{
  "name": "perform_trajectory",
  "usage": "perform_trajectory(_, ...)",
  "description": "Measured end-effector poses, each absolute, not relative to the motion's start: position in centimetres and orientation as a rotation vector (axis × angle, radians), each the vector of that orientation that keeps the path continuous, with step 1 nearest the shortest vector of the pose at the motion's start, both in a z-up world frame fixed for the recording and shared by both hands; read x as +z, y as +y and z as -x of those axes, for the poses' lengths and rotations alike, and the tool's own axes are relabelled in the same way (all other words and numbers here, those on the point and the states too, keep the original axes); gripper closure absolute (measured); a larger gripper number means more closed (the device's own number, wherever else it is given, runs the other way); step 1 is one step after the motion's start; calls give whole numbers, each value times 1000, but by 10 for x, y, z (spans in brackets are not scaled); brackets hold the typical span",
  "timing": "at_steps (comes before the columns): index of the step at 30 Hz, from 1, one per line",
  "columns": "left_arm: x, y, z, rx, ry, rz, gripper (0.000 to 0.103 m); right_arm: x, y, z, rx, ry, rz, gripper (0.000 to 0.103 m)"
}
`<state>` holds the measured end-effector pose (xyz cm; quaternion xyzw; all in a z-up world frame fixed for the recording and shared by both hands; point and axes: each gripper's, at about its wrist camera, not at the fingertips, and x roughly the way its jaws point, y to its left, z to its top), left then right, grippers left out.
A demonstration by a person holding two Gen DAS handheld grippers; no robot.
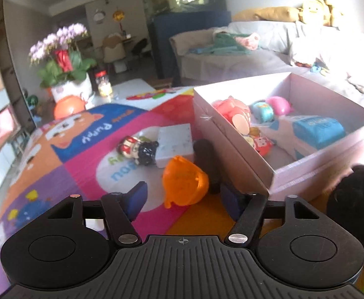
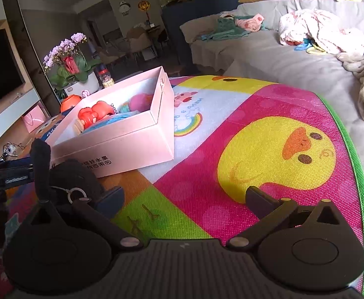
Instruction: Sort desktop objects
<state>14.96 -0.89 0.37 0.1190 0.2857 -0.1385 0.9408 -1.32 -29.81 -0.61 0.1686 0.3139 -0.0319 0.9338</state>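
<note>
1. Left gripper (image 1: 182, 196) fills the bottom of its own view, blue pads spread apart, not pressing on anything.
2. Orange toy (image 1: 184, 183) lies on the play mat (image 1: 82, 169) just ahead of the fingertips, about in line with the gap; touching the pads or not, cannot tell.
3. Ahead-left of that gripper: small figurine (image 1: 139, 149) lying on its side, touching a white flat box (image 1: 174, 144) to its right.
4. Dark upright object (image 1: 207, 159) stands ahead-right of the orange toy, against the near wall of the pink box.
5. Pink box (image 1: 244, 164) sits ahead-right of the left gripper, lid off, holding a pink-red toy (image 1: 231, 112), a teal toy (image 1: 263, 111), a magenta ball-like toy (image 1: 279, 104) and a blue-and-white pack (image 1: 316, 130).
6. Black fuzzy toy (image 1: 353, 191) at the far right edge of the left view, beside the box corner.
7. Right gripper (image 2: 184, 196) has fingers spread wide, nothing between them, only mat with a yellow duck print below.
8. Black fuzzy toy sits just beside the right gripper's left finger (image 2: 112, 196), with a small ring (image 2: 76, 194) on it; contact unclear.
9. Pink box is ahead-left of the right gripper.
10. Grey sofa (image 2: 281, 62) lies beyond the mat, ahead-right.
</note>
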Motion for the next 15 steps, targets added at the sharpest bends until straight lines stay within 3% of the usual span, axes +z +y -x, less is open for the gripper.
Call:
perform_trajectory(4, 0, -7, -156, -303, 619, -179, 62, -6, -298, 13, -67, 641, -344, 0)
perform_trajectory(5, 1, -5, -154, -304, 620, -175, 77, -6, -298, 13, -67, 640, -346, 0)
perform_trajectory(6, 2, -4, -151, -305, 621, -176, 83, -6, -298, 13, -67, 640, -345, 0)
perform_trajectory(11, 10, 4, -120, -302, 612, -186, 88, -6, -296, 13, -71, 647, -332, 0)
perform_trajectory(15, 16, 10, -91, -392, 626, -179, 84, -5, -294, 13, -76, 653, -318, 0)
